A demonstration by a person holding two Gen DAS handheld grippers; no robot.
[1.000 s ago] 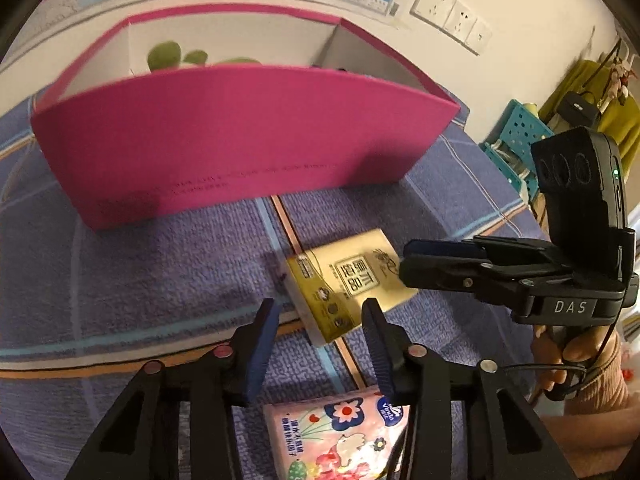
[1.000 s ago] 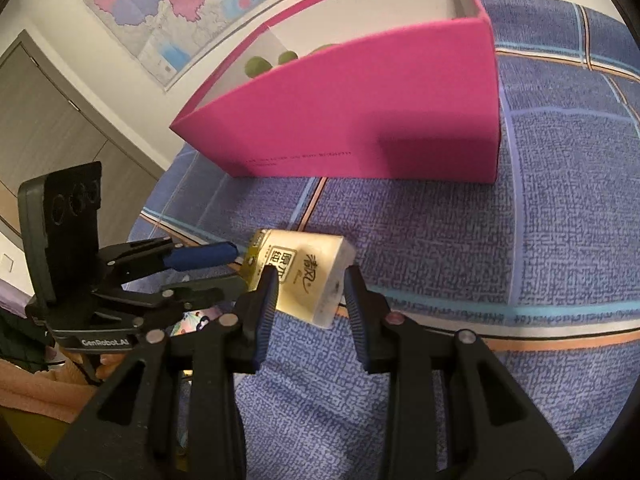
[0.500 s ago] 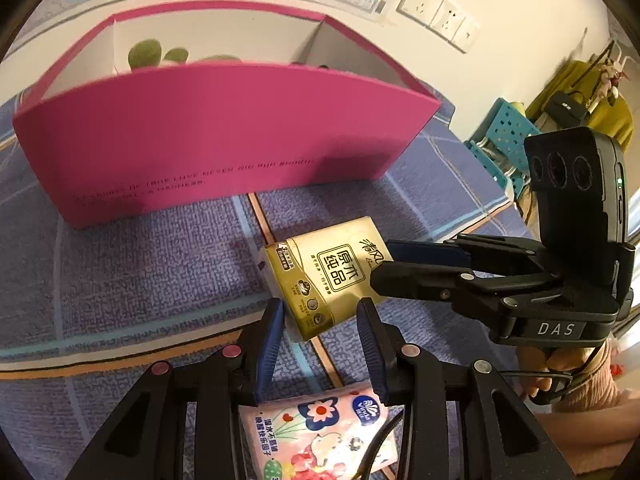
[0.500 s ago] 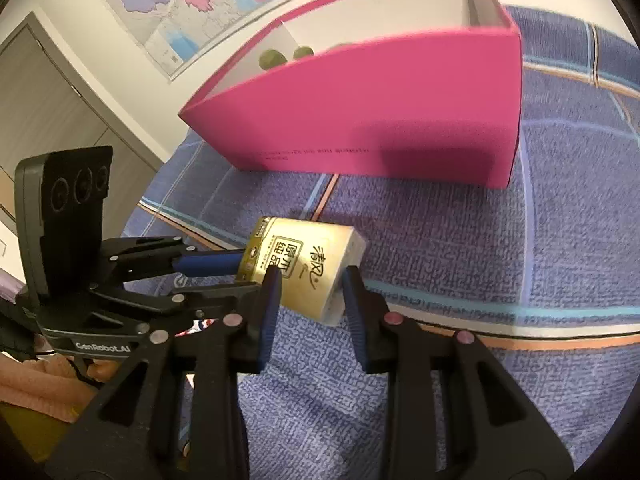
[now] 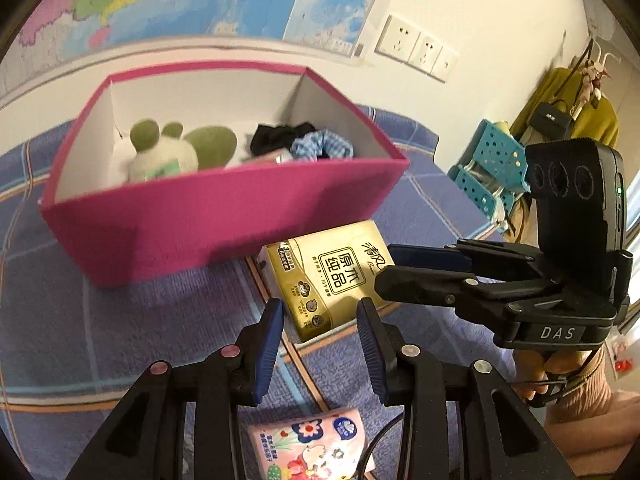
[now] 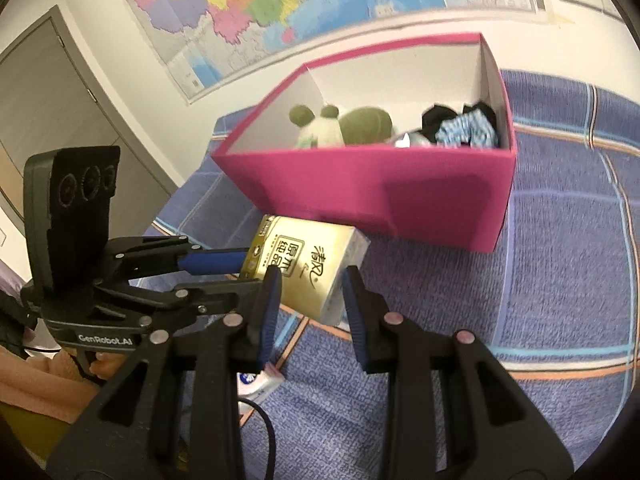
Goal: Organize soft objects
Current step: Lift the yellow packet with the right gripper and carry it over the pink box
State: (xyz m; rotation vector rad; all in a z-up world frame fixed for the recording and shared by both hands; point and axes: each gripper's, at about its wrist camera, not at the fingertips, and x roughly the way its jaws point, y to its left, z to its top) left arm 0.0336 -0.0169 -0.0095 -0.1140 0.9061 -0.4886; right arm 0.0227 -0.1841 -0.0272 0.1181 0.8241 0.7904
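Gold tissue pack (image 5: 332,276) held off the cloth-covered surface (image 5: 80,320), low in front of the near wall of the pink box (image 5: 224,216), not yet above its rim. Pinched at two places: left gripper (image 5: 320,320) closed on the pack's near end, right gripper (image 6: 310,292) closed across its side.

Risks from here:
- Soft pack, two grips: any pull apart or twist between the hands likely stretches or tears the wrapper, or works it out of one pinch.
- Shallow hold at the left end, close to the corner: likely to slip there and leave the pack swinging from the right gripper alone.
- Low carry toward the box: could knock the pink wall and shove or tip the light box.
- Right half of the box already crowded: a drop there may leave the pack perched on the fabric instead of settled.
- Pink floral tissue pack (image 5: 312,440) lying just under the left gripper: could be nudged by a cable or a dip of the hands.

Count:
- Tissue packs: two, one gold in the air, one pink on the surface.
- Boxes: one.
- Plush toy (image 5: 160,156): one for certain; rounded green shape beside it, part of it or separate, cannot tell.
- Fabric pieces in the box: two, black fabric (image 5: 276,136) and blue checked fabric (image 5: 320,146).
- Grippers: two.
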